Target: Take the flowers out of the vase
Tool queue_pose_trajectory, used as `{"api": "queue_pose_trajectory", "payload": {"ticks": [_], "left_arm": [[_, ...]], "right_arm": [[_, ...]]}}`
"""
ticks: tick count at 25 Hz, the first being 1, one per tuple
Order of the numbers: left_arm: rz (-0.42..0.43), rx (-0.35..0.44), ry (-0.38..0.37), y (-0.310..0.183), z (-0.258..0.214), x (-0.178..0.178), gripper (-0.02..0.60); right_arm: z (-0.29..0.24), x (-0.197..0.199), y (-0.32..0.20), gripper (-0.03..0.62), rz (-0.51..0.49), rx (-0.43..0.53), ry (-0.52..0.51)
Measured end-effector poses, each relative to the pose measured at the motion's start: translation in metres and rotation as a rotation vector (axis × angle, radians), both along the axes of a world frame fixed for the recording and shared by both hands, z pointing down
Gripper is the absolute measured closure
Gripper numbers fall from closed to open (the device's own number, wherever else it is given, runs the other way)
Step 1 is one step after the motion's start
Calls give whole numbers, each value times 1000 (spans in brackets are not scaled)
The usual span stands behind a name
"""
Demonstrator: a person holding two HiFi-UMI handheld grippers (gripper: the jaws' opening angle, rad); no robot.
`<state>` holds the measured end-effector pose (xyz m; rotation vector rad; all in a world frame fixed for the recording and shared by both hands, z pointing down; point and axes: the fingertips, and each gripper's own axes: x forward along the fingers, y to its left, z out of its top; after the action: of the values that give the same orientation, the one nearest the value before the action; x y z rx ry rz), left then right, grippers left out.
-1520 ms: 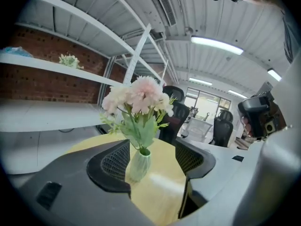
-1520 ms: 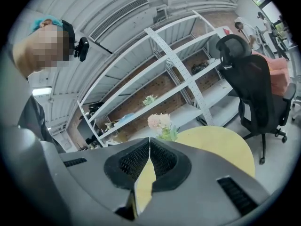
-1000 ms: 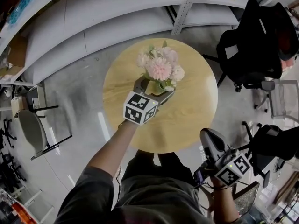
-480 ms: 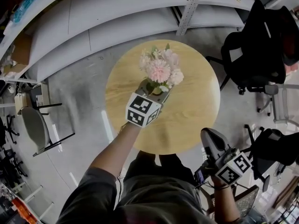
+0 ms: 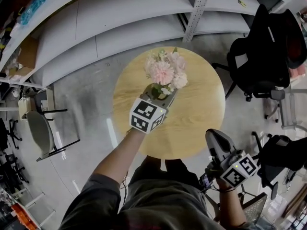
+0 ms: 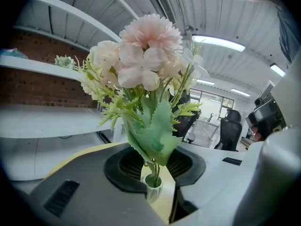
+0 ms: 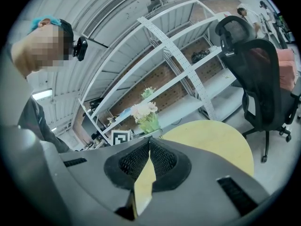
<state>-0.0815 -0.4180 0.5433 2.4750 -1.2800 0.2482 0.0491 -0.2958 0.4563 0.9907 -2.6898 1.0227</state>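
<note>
Bright, even light from ceiling strips point(image 6: 221, 42); fisheye-curved, dark-cornered edges; foreground perhaps slightly soft.

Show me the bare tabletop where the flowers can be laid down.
Widest free patch: the table right of the flowers, out to the rim by the black chair. A narrower strip follows the near rim; a crescent lies left. Crowded: the far middle, where the left hand-held gripper, jaws just closing on the stems, stands over the vase.
</note>
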Motion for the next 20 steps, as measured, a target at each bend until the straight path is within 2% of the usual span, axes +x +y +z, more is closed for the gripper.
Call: {"api": "queue_pose_trajectory", "payload": {"ticks": [10,20], "left_arm": [[11,89,-9,5,-89,0,483],[35,151,0,38,-163,-6,494]], "right_arm": [[-43,-3,-5,577,-3,89,-46],[-91,-25,-2,577,-40,187,-90]]}}
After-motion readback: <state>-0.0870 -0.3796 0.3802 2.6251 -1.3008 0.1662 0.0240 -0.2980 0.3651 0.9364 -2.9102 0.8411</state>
